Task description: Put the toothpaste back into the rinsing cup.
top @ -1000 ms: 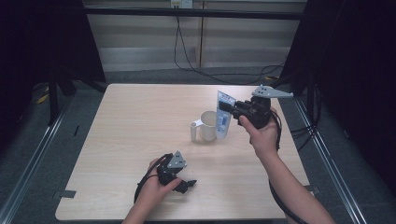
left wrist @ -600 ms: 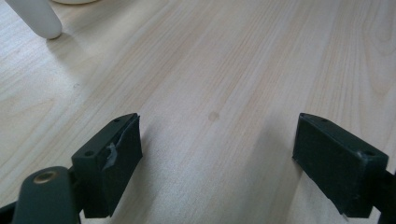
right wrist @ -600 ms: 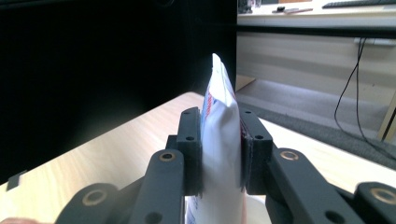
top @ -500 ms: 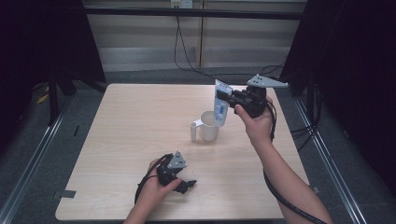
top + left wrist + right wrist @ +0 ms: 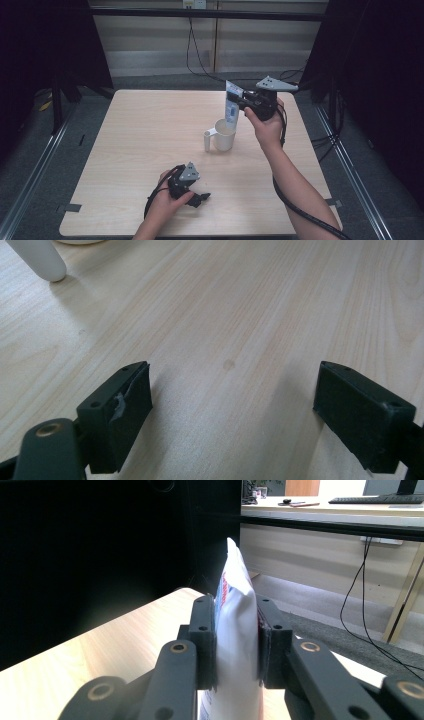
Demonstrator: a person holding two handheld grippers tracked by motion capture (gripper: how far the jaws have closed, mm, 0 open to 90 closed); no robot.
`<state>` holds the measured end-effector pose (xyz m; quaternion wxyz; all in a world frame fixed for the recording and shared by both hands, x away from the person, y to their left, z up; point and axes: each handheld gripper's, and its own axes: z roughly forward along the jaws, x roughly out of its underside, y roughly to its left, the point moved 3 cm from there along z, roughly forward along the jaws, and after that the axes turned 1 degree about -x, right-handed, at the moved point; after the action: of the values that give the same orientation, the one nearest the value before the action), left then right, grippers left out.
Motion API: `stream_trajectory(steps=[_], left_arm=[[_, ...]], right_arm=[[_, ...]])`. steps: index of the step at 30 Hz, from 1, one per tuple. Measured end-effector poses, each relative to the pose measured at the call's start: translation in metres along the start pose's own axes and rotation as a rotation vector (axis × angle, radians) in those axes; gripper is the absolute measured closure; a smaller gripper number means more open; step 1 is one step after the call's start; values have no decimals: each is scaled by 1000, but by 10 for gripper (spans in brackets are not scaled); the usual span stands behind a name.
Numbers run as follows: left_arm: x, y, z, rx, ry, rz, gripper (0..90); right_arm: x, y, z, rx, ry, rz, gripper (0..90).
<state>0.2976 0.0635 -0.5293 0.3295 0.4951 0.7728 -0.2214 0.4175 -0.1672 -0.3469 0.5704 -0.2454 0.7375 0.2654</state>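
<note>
— Toothpaste tube (image 5: pixel 231 106) sits upper right of centre in the high view, upright with its cap end down, poised right over the white mug (image 5: pixel 223 135). My right gripper (image 5: pixel 243 103) is clamped on its middle; in the right gripper view both pads squeeze the tube (image 5: pixel 235 630) flat between them

— And the other hand?

— My left gripper (image 5: pixel 199 197) rests at the lower left of the wooden table (image 5: pixel 130 135), jaws spread wide with nothing between them, just bare wood in the left gripper view, and the mug's handle (image 5: pixel 42 260) at the upper left corner

— So how do I seat the tube well?

— I judge the step is lowering it into the mug. I'd line the cap end up with the middle of the mouth first, keep the tube vertical, then sink slowly so it doesn't catch the rim or tip the mug. I wouldn't let go until the bottom end rests inside
</note>
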Motion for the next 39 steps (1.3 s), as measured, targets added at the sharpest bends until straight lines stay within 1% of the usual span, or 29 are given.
stream_trajectory(steps=[5, 7, 15, 16, 17, 21, 24, 26, 28, 29, 32, 33, 35, 39], left_arm=[[0, 0, 0, -4, 7, 7, 153], [0, 0, 0, -2, 1, 1, 152], [0, -1, 0, -2, -4, -4, 154], [0, 0, 0, -2, -1, 1, 154], [0, -1, 0, -2, -5, -4, 155], [0, 0, 0, -2, -1, 1, 155], [0, -1, 0, -2, -4, -3, 155], [0, 0, 0, -2, 0, 2, 155], [0, -1, 0, -1, -4, -5, 155], [0, 0, 0, -1, 4, 5, 155], [0, 0, 0, -1, 1, 1, 155], [0, 0, -1, 0, 7, 5, 155], [0, -1, 0, -2, 1, -3, 156], [0, -1, 0, -2, 1, -2, 156]], right_arm=[[3, -5, 6, 16, -8, 11, 734], [4, -7, 8, 21, -11, 18, 733], [16, -11, 14, 21, -18, 49, 731], [17, -11, 15, 18, -23, 56, 731], [19, -11, 15, 14, -25, 60, 731], [28, -9, 18, 11, -15, 52, 729], [36, -9, 20, 14, -7, 61, 728], [41, -9, 20, 14, -5, 57, 727], [45, -9, 21, 12, -9, 54, 727], [46, -8, 21, 10, -10, 57, 726], [54, -7, 24, 3, -5, 57, 725], [56, -7, 25, 5, 0, 60, 725], [62, -6, 27, 4, 4, 63, 724], [71, -6, 29, 4, 10, 68, 723]])
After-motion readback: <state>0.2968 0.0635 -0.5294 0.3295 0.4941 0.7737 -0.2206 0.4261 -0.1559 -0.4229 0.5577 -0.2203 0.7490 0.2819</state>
